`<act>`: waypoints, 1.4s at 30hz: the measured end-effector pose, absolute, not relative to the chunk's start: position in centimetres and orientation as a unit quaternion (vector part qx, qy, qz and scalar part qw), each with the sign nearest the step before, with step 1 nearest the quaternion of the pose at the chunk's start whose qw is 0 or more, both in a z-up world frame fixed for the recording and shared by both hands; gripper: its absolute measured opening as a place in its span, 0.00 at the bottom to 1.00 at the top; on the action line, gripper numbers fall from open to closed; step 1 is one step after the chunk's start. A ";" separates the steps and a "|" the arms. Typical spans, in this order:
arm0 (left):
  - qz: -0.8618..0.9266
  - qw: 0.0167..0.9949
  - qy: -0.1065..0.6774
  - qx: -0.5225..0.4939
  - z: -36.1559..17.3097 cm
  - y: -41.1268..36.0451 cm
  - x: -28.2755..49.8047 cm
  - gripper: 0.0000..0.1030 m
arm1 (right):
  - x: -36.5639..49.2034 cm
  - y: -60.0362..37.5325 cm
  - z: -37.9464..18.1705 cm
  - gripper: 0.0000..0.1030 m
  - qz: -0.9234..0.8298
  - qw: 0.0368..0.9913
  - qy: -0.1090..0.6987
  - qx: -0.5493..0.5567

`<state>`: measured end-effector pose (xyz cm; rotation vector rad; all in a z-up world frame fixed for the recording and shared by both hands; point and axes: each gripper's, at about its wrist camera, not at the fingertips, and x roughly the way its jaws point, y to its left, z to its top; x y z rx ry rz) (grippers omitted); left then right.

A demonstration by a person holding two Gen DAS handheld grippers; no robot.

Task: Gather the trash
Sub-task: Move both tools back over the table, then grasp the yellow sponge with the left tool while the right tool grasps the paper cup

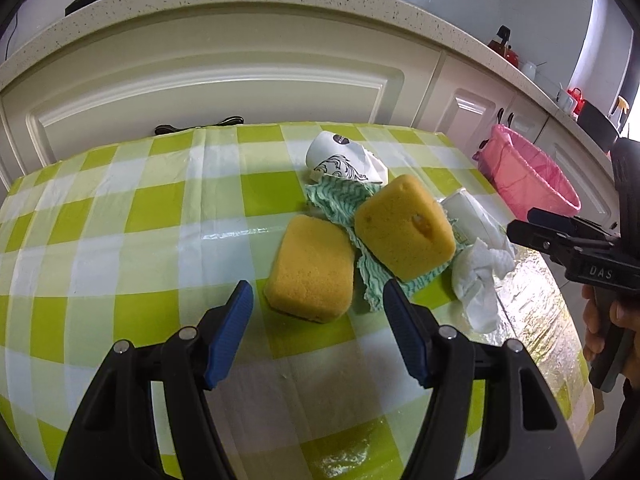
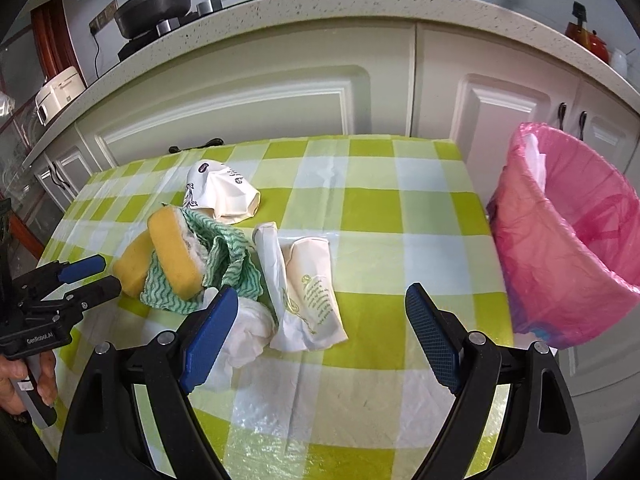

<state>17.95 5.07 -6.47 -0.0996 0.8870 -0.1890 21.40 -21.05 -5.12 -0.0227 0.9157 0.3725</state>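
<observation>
On the green-checked tablecloth (image 1: 120, 208) lie two yellow sponges (image 1: 312, 270) (image 1: 404, 226), a green-striped cloth (image 1: 340, 200), a crushed white paper cup (image 1: 346, 158), a crumpled white tissue (image 1: 478, 280) and white paper packets (image 2: 316, 288). My left gripper (image 1: 318, 308) is open, just short of the nearer sponge. My right gripper (image 2: 320, 320) is open and empty, over the tissue (image 2: 248, 332) and packets. The pink-lined bin (image 2: 560, 248) stands past the table's right edge.
White kitchen cabinets (image 2: 260, 112) and a speckled countertop (image 1: 240, 4) run behind the table. A pan and stove (image 2: 156, 4), a red kettle (image 2: 588, 36) and a rice cooker (image 2: 56, 92) stand on the counter. The sponges, cloth and cup also show in the right wrist view (image 2: 176, 252).
</observation>
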 end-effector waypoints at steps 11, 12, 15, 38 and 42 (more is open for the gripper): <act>-0.093 0.892 0.441 -0.034 -7.4 4.6 18.9 0.54 | 23.9 -19.8 -7.3 0.51 0.188 0.856 0.482 -0.012; -0.094 0.892 0.441 -0.034 -7.4 4.6 18.9 0.54 | 23.9 -19.7 -7.4 0.49 0.191 0.854 0.484 -0.012; -0.093 0.890 0.445 -0.029 -7.6 4.6 19.1 0.46 | 23.6 -19.5 -7.6 0.40 0.193 0.853 0.484 -0.017; -0.051 0.911 0.406 -0.049 -3.1 7.4 15.1 0.38 | 18.7 -23.3 -2.3 0.38 0.155 0.901 0.406 -0.004; -0.051 0.916 0.396 -0.047 -1.8 7.2 14.6 0.38 | 17.5 -23.8 -1.0 0.38 0.144 0.911 0.386 -0.007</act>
